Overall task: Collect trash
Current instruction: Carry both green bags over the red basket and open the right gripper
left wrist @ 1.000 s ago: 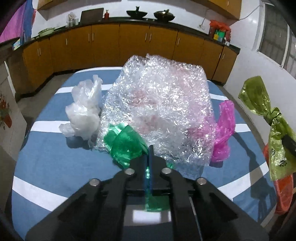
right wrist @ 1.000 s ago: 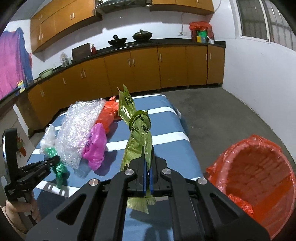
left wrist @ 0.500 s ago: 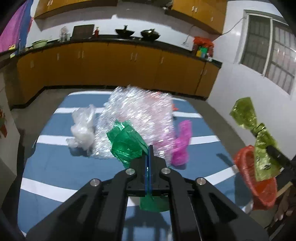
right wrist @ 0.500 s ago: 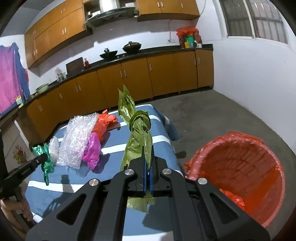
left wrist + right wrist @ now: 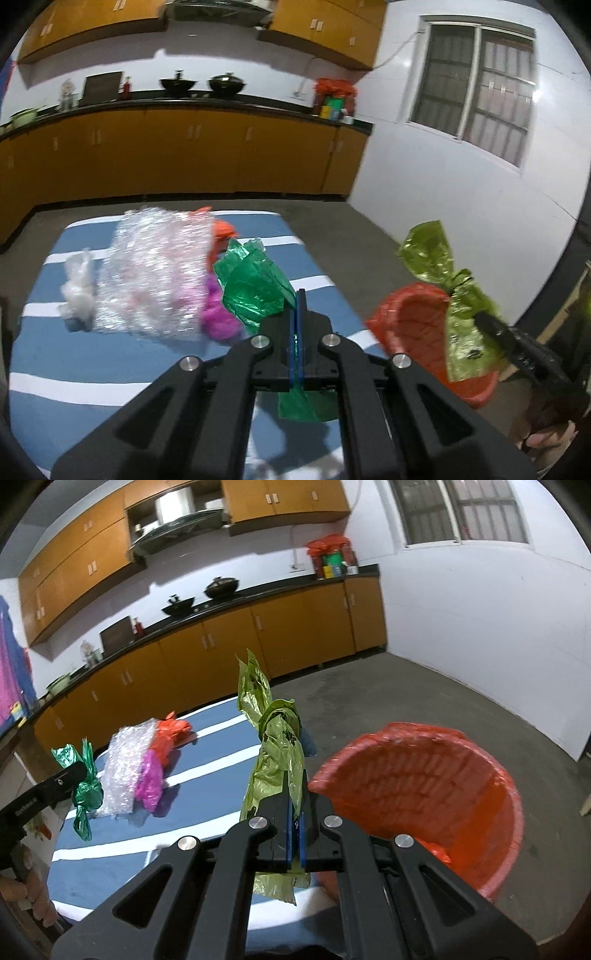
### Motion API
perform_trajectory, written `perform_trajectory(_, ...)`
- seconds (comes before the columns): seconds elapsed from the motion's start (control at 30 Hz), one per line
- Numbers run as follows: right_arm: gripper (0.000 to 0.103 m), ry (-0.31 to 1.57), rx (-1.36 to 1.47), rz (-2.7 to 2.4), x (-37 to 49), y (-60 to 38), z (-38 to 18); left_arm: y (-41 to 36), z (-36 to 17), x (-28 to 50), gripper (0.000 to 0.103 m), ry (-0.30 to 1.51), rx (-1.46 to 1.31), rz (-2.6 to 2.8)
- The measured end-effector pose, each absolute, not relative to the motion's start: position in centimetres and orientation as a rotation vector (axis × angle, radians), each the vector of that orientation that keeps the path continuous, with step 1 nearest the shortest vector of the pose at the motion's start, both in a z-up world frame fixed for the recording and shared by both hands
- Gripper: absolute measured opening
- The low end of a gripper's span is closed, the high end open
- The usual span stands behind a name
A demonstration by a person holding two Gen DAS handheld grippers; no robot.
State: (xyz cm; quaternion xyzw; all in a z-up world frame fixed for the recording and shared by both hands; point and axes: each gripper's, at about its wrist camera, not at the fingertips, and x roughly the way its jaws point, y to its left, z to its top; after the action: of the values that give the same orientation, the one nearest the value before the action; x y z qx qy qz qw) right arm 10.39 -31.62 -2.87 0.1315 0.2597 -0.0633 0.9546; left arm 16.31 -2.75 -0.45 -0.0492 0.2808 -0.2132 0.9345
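Left gripper (image 5: 297, 299): lower centre of the left wrist view, fingers pressed together and clamped on a green plastic bag (image 5: 255, 286); the same gripper shows as a black bar at the left edge of the right wrist view.
Green plastic bag: crumpled, bunched above the fingertips, with a tail hanging below the jaws; lifted clear of the table (image 5: 55, 354).
Right gripper (image 5: 295, 805): lower centre of the right wrist view, fingers closed tight on an olive-green plastic bag (image 5: 275, 746); in the left wrist view it comes in from the right edge.
Olive-green plastic bag: knotted in the middle, one end sticking up toward the upper centre of the frame, the other trailing under the jaws; held in the air just left of the bin.
Bin (image 5: 491, 786): round, lined with a red bag, at the lower right of the right wrist view, standing on the grey floor beside the table's right edge; a bit of red plastic lies inside.
Table: blue cloth with white stripes, filling the lower left of both views.
Trash on the table: a sheet of bubble wrap (image 5: 155, 273) at centre left, a white plastic bag (image 5: 75, 291) just left of it, a pink plastic bag (image 5: 218, 317) at its lower right edge, an orange plastic bag (image 5: 221, 230) at its upper right.
Person: fingers visible at the lower left edge of the right wrist view.
Background: orange cabinets and a dark counter along the wall; a window at the upper right.
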Motion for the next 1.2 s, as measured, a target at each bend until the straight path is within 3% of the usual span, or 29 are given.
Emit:
perform_trajectory(0.57,0.003,0.533,0.33,-0.307,6.7,-38.2,-4.6,-13.6,-0.5,15.0,0.003,0.582,-0.032,-0.689)
perform_trajectory(1.2,0.003,0.571,0.417,-0.375,6.3,-43.1,-6.9,-22.9,-4.4,16.8,0.003,0.671,0.037,-0.846)
